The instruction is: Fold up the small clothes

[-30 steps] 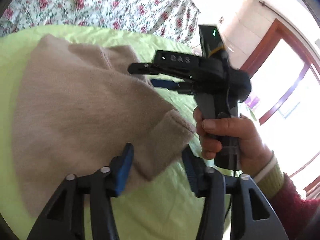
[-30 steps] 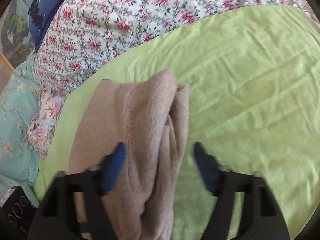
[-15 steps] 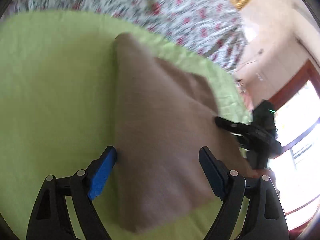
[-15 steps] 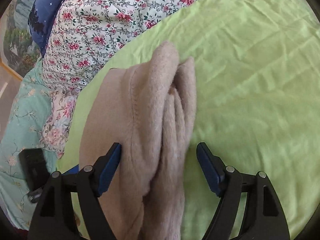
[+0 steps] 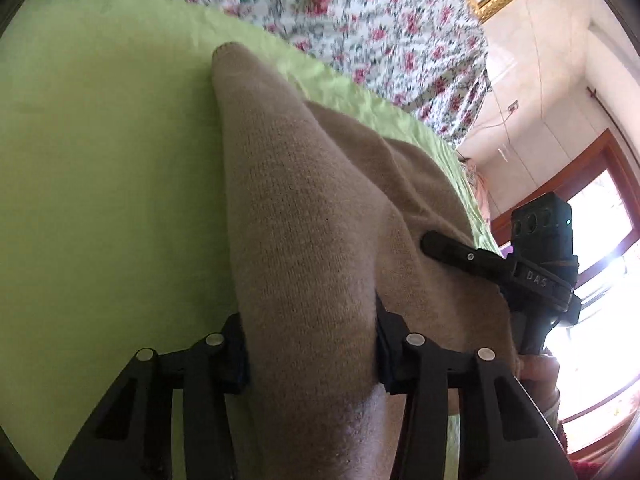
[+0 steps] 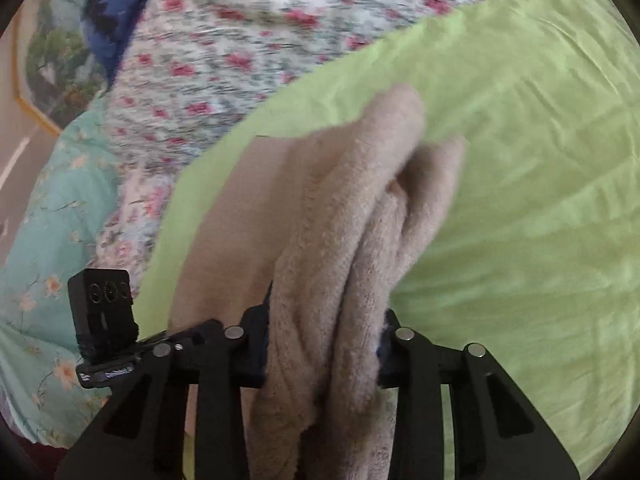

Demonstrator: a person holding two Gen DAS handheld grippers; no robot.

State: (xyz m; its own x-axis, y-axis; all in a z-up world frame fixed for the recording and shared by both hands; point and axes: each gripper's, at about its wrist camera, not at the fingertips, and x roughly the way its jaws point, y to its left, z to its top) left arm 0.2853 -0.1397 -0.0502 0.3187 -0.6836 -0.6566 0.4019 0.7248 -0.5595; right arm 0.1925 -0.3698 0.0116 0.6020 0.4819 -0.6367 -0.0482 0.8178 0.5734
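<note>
Both my grippers have squeezed in since a moment ago. Now my left gripper (image 5: pixel 310 350) pinches one edge of the fuzzy tan sweater (image 5: pixel 304 216), and my right gripper (image 6: pixel 324 350) pinches a thick bunched edge. It lies on the smooth green sheet (image 5: pixel 100 160). I think I'm mid-fold. Next I should lift both edges together and lay them flat.

A home bedroom: floral quilt (image 5: pixel 360 20), green bedsheet (image 5: pixel 100 160), wood-framed window (image 5: pixel 592 208).
</note>
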